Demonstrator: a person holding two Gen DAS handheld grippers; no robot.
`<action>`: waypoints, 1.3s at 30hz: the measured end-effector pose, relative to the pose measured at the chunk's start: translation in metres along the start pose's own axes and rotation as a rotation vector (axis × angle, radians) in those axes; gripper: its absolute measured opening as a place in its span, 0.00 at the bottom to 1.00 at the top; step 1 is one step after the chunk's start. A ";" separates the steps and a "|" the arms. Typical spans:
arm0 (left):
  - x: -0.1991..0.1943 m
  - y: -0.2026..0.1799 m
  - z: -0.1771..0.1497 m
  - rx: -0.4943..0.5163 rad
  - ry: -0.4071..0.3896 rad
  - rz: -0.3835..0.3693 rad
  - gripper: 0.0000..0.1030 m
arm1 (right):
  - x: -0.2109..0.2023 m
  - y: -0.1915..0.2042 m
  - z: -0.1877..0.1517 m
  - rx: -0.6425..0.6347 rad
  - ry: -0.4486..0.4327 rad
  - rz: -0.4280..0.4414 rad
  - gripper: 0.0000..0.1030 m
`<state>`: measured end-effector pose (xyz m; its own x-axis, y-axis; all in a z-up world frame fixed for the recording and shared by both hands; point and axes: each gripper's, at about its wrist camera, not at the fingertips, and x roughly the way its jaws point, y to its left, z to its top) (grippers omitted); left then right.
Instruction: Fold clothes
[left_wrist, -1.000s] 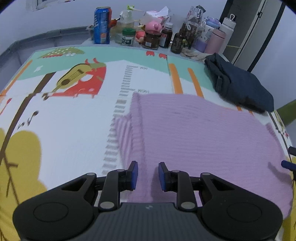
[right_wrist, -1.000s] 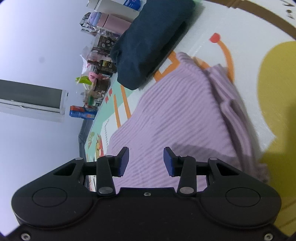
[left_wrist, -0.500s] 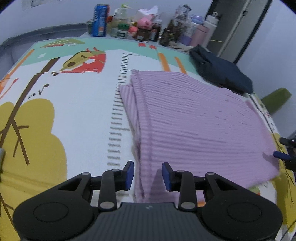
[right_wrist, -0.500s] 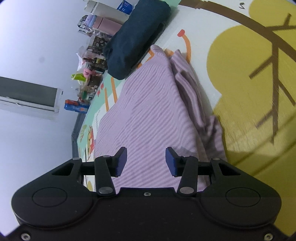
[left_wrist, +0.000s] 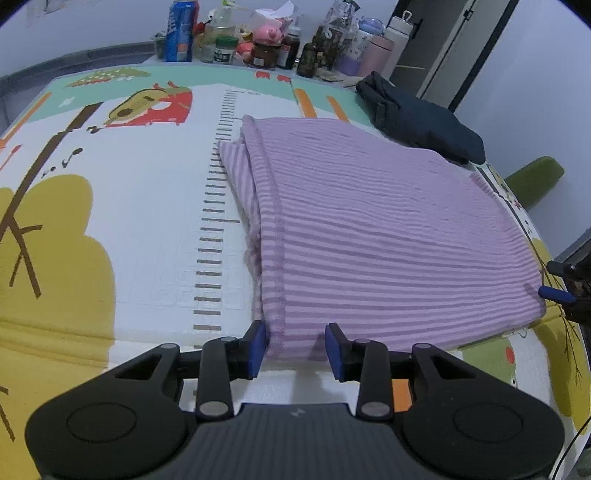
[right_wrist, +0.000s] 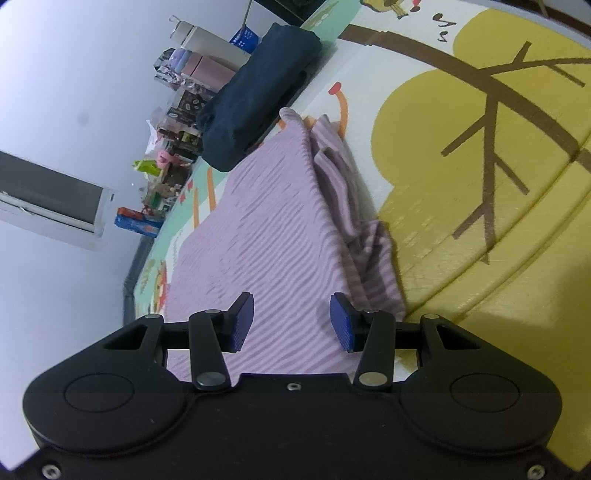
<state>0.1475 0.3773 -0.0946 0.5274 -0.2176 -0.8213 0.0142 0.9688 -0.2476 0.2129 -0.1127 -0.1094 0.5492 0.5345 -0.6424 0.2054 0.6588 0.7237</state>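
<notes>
A purple striped garment (left_wrist: 369, 221) lies folded flat on a colourful play mat (left_wrist: 129, 221), with a sleeve tucked under its left edge. My left gripper (left_wrist: 295, 347) sits at the garment's near left corner, and its jaws are opening. The cloth's edge lies between the blue pads, which do not press on it. My right gripper (right_wrist: 291, 321) hovers open over the garment (right_wrist: 266, 236) near its bunched right edge. In the left wrist view, the right gripper (left_wrist: 554, 280) shows at the garment's near right corner.
A folded navy garment (left_wrist: 417, 118) lies at the mat's far right, beside the purple one. Bottles, jars and a can (left_wrist: 258, 40) crowd the far edge. A green chair back (left_wrist: 535, 177) stands off the right side.
Both grippers drew back from over the garment's middle to its near edge. The left jaws widened. The garment lies as before.
</notes>
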 end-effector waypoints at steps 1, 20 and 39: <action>0.000 -0.001 0.000 0.008 -0.004 -0.004 0.37 | 0.000 0.000 -0.001 -0.007 -0.004 -0.012 0.41; 0.008 -0.007 -0.001 0.079 0.003 -0.060 0.34 | -0.007 -0.007 -0.010 -0.067 -0.019 -0.063 0.40; 0.000 0.006 -0.022 0.120 0.068 -0.060 0.09 | 0.004 -0.022 -0.017 -0.042 0.095 -0.040 0.05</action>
<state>0.1290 0.3805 -0.1072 0.4635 -0.2791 -0.8410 0.1473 0.9602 -0.2375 0.1967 -0.1161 -0.1323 0.4612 0.5541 -0.6930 0.1906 0.7009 0.6873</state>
